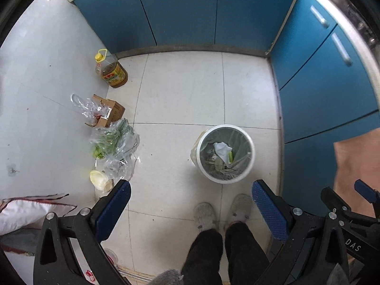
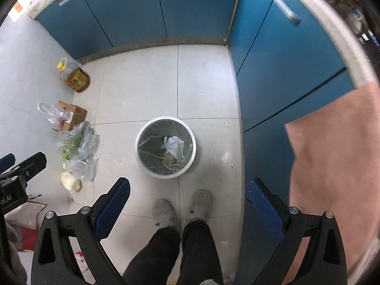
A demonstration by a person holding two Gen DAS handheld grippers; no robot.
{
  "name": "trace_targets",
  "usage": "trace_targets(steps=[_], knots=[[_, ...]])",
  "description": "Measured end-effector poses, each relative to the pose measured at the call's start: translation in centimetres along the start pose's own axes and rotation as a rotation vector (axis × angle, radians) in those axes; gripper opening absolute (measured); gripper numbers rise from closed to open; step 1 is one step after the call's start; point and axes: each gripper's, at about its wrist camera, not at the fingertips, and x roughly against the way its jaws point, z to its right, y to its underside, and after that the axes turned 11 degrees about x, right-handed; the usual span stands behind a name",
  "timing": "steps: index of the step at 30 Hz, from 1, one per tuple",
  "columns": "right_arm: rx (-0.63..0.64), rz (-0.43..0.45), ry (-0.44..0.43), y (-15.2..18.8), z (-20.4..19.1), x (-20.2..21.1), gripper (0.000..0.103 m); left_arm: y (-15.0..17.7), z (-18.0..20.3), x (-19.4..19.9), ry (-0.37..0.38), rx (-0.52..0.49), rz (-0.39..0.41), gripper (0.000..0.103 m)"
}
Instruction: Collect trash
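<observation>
Left gripper [image 1: 191,204]: jaws wide apart, nothing between, pointing down at floor. Right gripper [image 2: 187,201]: likewise wide, nothing held. Below both: grey slippers [image 2: 182,210] on pale tile. Just ahead: white trash bin [image 2: 165,147], lined, with crumpled paper [image 2: 173,146] and green scraps inside. Leftward by wall: vegetable bags [image 1: 114,142], cardboard box [image 1: 108,110], oil bottle [image 1: 110,70].

An oil bottle [image 1: 111,72] (yellow-capped) stands beside blue cabinets [image 1: 180,11], perhaps touching.
</observation>
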Motion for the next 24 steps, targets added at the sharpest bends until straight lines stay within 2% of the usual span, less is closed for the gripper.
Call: trace_targets(steps=[4,8,11,14,18,22,24], knots=[[-0.008,0.041,0.002,1.3,0.2,6.8,0.101,1.0,-0.1,4.5,0.038,-0.016,-0.015,0.103],[-0.036,0.077,-0.015,2.9,0.8,12.4,0.101,2.2,0.3,9.0,0.049,-0.062,0.022,0.103],[-0.064,0.106,-0.038,4.0,1.4,15.1,0.101,3.1,0.7,11.8,0.069,-0.083,0.052,0.103],[-0.114,0.141,-0.073,4.9,2.4,17.1,0.101,3.7,1.1,13.8,0.055,-0.091,0.087,0.103],[-0.212,0.239,-0.147,5.9,4.7,19.7,0.101,3.6,2.3,16.4,0.051,-0.090,0.190,0.103],[-0.324,0.363,-0.139,7.6,9.2,23.0,0.101,3.4,5.4,18.4,0.006,-0.120,0.313,0.103],[-0.372,0.389,-0.129,8.6,11.7,24.0,0.101,3.4,8.1,19.6,0.025,-0.146,0.342,0.103]])
